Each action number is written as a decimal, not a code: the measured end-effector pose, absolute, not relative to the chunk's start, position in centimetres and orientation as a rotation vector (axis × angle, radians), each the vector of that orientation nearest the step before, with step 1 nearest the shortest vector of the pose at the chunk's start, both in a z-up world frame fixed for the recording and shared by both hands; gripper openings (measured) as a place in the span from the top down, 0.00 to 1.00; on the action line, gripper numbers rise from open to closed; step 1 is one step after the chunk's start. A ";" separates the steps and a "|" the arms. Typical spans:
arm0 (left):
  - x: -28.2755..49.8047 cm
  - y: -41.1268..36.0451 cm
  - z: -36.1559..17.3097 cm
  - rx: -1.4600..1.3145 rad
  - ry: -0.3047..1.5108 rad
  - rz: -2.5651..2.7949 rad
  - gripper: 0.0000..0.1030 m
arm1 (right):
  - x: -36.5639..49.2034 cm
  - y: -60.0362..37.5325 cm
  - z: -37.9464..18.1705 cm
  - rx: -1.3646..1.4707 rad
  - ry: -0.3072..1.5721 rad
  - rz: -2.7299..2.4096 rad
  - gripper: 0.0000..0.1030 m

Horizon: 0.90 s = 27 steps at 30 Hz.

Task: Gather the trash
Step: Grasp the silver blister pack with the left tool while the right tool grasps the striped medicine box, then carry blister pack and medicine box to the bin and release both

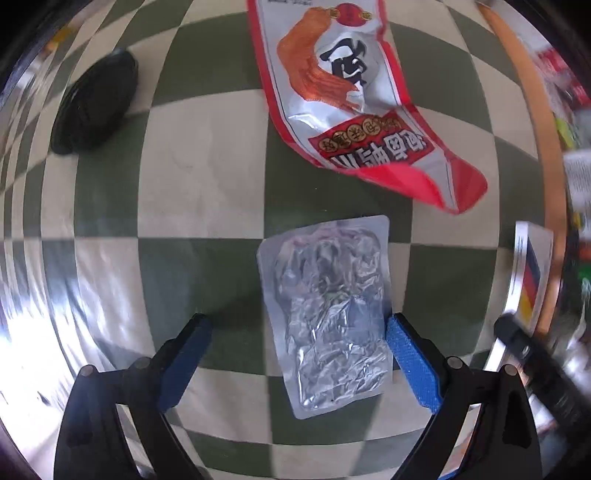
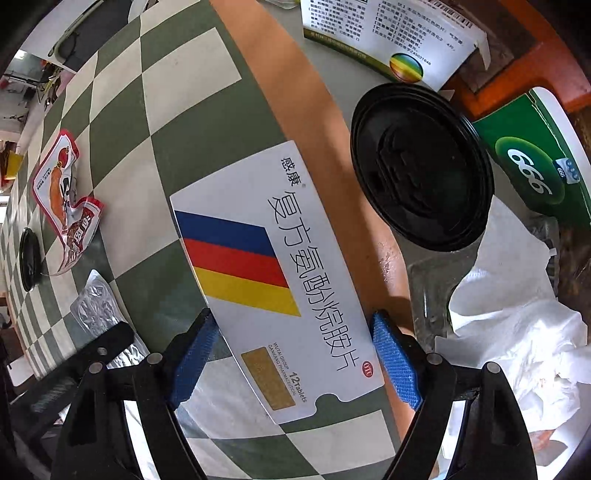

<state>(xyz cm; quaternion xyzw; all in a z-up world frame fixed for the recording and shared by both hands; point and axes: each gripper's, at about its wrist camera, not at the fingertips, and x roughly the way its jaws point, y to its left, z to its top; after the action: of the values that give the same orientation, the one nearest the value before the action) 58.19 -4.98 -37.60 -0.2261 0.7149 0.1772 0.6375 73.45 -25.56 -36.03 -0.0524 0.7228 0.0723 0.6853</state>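
In the left wrist view, a crumpled silver foil pouch (image 1: 328, 314) lies flat on the green-and-cream checkered tablecloth (image 1: 207, 173). My left gripper (image 1: 297, 326) is open just above it, the right pad against the pouch's edge. A red-and-white snack wrapper (image 1: 343, 96) lies beyond. In the right wrist view, my right gripper (image 2: 291, 328) is open around a white medicine box (image 2: 273, 273) with blue, red and yellow stripes; the pads stand at its sides. The foil pouch (image 2: 94, 302) and wrapper (image 2: 64, 199) show at left.
A black lid (image 1: 96, 103) lies at the far left of the cloth. In the right wrist view, another black lid (image 2: 421, 166), white tissue (image 2: 517, 317), a green 666 box (image 2: 535, 162) and a white-and-green box (image 2: 391, 33) sit in a bin past the table's orange edge (image 2: 295, 88).
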 end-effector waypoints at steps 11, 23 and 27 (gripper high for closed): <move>57.1 -6.8 -36.1 -0.353 1.585 0.287 0.37 | 71.3 -23.1 -36.7 -0.267 1.604 0.151 0.16; 56.3 -6.4 -34.7 -0.218 1.559 0.235 0.48 | 68.4 -23.3 -35.5 -0.206 1.571 0.221 0.20; 54.6 -6.0 -35.7 -0.245 1.570 0.234 0.46 | 66.0 -23.0 -35.6 -0.189 1.606 0.244 0.19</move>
<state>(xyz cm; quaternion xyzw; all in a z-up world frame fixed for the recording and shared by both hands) 54.58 -5.98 -35.69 -0.1096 0.7032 0.1048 0.6946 65.99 -22.98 -35.55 -0.0841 0.7166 0.1089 0.6838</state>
